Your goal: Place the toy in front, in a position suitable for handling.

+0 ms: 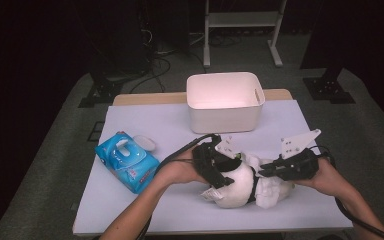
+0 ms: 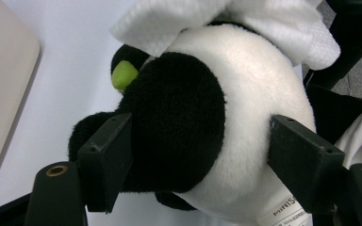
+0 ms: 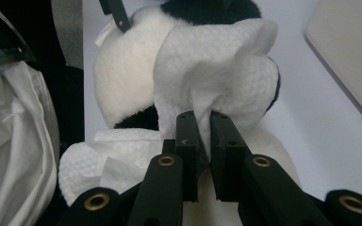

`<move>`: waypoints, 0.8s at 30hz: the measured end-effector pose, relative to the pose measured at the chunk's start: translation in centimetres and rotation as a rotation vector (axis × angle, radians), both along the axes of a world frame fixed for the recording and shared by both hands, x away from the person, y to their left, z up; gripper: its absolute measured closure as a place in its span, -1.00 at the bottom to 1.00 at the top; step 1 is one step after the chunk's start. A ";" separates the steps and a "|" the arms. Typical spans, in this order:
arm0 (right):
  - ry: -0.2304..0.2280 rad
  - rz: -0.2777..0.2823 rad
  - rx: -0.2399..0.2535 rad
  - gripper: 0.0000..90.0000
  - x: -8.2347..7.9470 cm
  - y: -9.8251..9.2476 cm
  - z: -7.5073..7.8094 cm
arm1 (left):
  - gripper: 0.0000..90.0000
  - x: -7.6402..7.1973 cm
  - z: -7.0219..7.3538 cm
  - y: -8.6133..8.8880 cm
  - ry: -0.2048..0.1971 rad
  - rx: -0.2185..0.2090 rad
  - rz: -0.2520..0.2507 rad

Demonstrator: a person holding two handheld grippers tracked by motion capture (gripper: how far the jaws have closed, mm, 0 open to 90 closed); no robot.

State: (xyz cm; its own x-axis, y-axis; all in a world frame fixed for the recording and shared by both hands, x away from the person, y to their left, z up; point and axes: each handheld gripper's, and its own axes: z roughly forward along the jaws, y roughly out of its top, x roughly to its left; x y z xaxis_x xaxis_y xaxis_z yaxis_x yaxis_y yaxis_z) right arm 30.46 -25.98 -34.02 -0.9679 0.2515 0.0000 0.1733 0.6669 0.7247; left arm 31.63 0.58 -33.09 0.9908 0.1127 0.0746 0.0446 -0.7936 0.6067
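Forearms enter at the bottom of the high view, one hand on each gripper, meeting over a plush [image 1: 235, 182] near the table's [image 1: 145, 210] front edge. Farthest left lies a blue wipes pack [image 1: 127, 161], its lid flap open, with a small white oval thing [image 1: 145, 142] just beside it. Next comes the left gripper [image 1: 215, 167]: its jaws stand wide and clamp the plush from both sides, one pad sunk into black fur, the other pressed into white. The plush [image 2: 207, 122] is a round black-and-white toy with a small green nub [image 2: 124, 74] near its dark end and a white tag [image 2: 285, 212] at the bottom. It lies on its side; its long axis runs roughly across the table, left to right. A white wipe [image 3: 217, 70] is draped over it. Right of that, the right gripper [image 3: 204, 134] has its jaws pinched nearly together on a fold of this wipe. Behind, at the table's middle back, stands a white bin [image 1: 225, 102].
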 end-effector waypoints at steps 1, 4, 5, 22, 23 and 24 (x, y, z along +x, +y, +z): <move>0.000 0.001 0.003 0.83 0.0 -0.1 0.1 | -0.44 -0.2 -0.1 0.1 -0.005 0.005 -0.003; -0.007 -0.001 -0.003 0.83 -0.3 -0.5 0.5 | -0.43 -0.7 -0.1 0.1 -0.025 0.019 -0.005; -0.011 0.000 -0.005 0.84 -0.4 -0.7 0.6 | -0.43 -0.9 -0.1 0.1 -0.033 0.026 -0.008; -0.006 -0.054 0.003 0.83 -0.7 -3.1 0.8 | -0.44 -1.2 -0.1 0.1 -0.047 0.044 -0.007; -0.006 -0.046 0.004 0.82 -0.6 -2.7 0.8 | -0.44 -1.2 -0.1 0.1 -0.048 0.043 -0.007; -0.005 -0.039 0.002 0.81 -0.5 -2.4 0.8 | -0.44 -1.2 -0.1 0.1 -0.049 0.041 -0.005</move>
State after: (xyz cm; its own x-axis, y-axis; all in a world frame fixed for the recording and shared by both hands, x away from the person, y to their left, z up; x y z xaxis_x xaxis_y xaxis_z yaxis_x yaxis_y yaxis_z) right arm 29.95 -28.39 -33.20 -0.9572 0.2893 -0.0044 0.1955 0.6578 0.7273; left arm 30.44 0.70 -33.17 0.9865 0.1036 0.1271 0.0118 -0.8180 0.5751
